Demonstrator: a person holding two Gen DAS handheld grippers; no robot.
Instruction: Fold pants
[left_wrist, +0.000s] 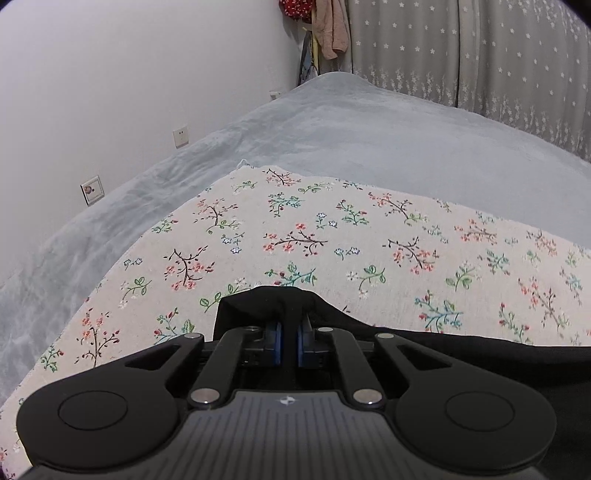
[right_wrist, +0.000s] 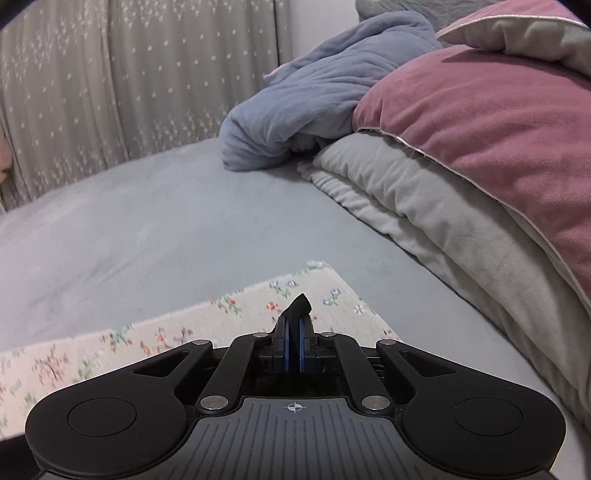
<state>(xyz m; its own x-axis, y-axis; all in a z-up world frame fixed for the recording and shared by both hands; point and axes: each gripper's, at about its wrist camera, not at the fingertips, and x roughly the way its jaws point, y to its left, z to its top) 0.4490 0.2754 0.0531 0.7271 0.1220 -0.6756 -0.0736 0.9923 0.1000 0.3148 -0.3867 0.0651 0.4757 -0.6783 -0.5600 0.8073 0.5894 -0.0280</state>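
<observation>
The black pants (left_wrist: 461, 354) lie on a floral cloth (left_wrist: 295, 236) spread over the bed. My left gripper (left_wrist: 289, 339) is shut on a bunched fold of the pants, and black fabric drapes over its blue pads and trails off to the right. In the right wrist view my right gripper (right_wrist: 294, 345) is shut on another part of the pants (right_wrist: 298, 308), a small black peak of cloth sticking up between its blue pads. The rest of the pants is hidden under that gripper's body.
A grey-blue bed cover (left_wrist: 369, 133) stretches beyond the floral cloth (right_wrist: 147, 328). A pink and grey quilt (right_wrist: 480, 147) and a blue blanket (right_wrist: 314, 92) are piled at the right. A white wall (left_wrist: 129, 74) stands left, star-patterned curtains (left_wrist: 480, 48) behind.
</observation>
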